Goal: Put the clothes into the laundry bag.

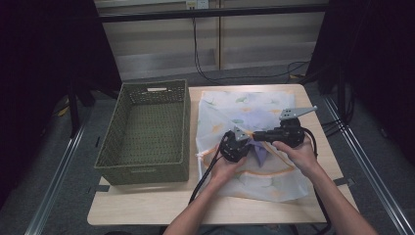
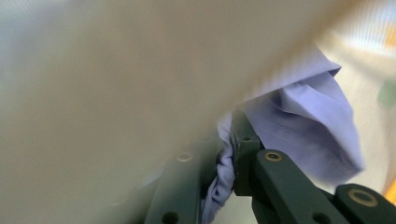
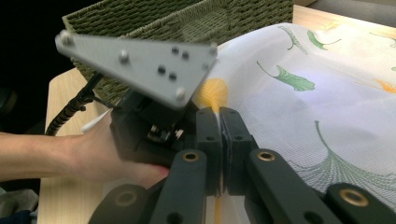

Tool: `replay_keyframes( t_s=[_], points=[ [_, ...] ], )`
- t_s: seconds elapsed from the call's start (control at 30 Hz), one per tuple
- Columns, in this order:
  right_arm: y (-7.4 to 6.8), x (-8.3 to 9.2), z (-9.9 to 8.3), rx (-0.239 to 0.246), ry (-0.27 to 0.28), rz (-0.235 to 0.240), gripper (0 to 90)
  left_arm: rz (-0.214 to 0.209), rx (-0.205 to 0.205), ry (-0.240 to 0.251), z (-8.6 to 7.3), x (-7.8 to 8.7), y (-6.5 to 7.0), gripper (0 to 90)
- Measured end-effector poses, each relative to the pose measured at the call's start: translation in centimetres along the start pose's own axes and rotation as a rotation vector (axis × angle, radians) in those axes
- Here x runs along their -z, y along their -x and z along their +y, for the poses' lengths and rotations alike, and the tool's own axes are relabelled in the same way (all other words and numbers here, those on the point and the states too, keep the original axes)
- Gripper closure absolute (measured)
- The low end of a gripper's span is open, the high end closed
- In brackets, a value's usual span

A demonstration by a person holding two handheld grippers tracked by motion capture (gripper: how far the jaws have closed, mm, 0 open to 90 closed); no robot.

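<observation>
Blurring sheer bag (image 2: 116, 84), hiding left gripper (image 2: 229, 158)

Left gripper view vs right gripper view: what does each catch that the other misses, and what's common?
Left gripper view: a lilac cloth bunched between that gripper's jaws, under a blurred fold of sheer fabric.

Right gripper view: the woven green basket, the left gripper with its grey plate, the hand holding it, and a strip of wooden table.

Both: the white leaf-print mesh bag, and jaws closed on fabric.

Probably a lab recording bay — black curtains (image 1: 44, 73), metal floor rails (image 1: 56, 181), loose cables (image 1: 205, 68).
</observation>
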State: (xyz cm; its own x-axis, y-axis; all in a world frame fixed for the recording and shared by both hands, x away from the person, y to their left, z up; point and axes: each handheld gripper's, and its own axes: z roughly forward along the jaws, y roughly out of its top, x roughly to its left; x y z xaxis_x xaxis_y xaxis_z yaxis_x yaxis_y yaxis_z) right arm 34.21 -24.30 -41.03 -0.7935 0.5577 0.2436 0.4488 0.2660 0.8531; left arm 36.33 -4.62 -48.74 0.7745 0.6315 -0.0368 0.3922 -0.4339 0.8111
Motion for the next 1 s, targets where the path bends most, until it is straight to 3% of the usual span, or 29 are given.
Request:
replay_keyframes(
  t_s=[0.1, 0.13, 0.2, 0.3, 0.37, 0.43, 0.5, 0.73, 0.83, 1.0],
  points=[
    [-0.1, 0.1, 0.0, 0.000, 0.003, 0.006, 88.0, 0.016, 0.048, 0.032, 0.4, -0.4, -0.1, 83.8],
    [0.0, 0.1, 0.0, -0.003, 0.003, 0.008, 88.0, 0.011, 0.049, 0.023, 0.4, -0.6, -0.3, 83.8],
    [0.0, 0.0, -0.1, 0.001, -0.003, 0.005, 88.0, 0.026, 0.016, 0.003, 0.1, -1.0, -0.1, 83.2],
    [0.2, -0.1, -0.3, -0.009, -0.010, 0.002, 88.0, 0.000, -0.001, -0.025, -0.5, -1.4, 0.2, 81.7],
    [0.4, -0.1, -0.4, -0.012, -0.016, -0.001, 88.0, -0.056, 0.001, -0.047, -0.9, -1.7, 0.1, 76.0],
    [0.6, -0.2, -0.5, -0.018, -0.020, -0.003, 88.0, -0.048, -0.012, -0.049, -1.0, -1.6, 0.3, 68.8],
    [0.6, -0.2, -0.5, -0.016, -0.020, -0.004, 88.0, -0.088, -0.009, -0.048, -1.0, -1.4, 0.4, 57.9],
    [0.8, -0.3, -0.7, -0.019, -0.024, -0.009, 88.0, -0.130, -0.066, -0.075, -1.0, 0.3, 0.6, 42.0],
    [0.8, -0.2, -0.6, -0.017, -0.023, -0.009, 88.0, -0.143, -0.063, -0.069, -1.0, 1.3, 0.5, 39.4],
    [0.8, 0.0, -0.5, -0.015, -0.014, -0.013, 88.0, -0.160, -0.054, -0.032, -1.5, 3.3, 0.4, 46.8]
  ],
)
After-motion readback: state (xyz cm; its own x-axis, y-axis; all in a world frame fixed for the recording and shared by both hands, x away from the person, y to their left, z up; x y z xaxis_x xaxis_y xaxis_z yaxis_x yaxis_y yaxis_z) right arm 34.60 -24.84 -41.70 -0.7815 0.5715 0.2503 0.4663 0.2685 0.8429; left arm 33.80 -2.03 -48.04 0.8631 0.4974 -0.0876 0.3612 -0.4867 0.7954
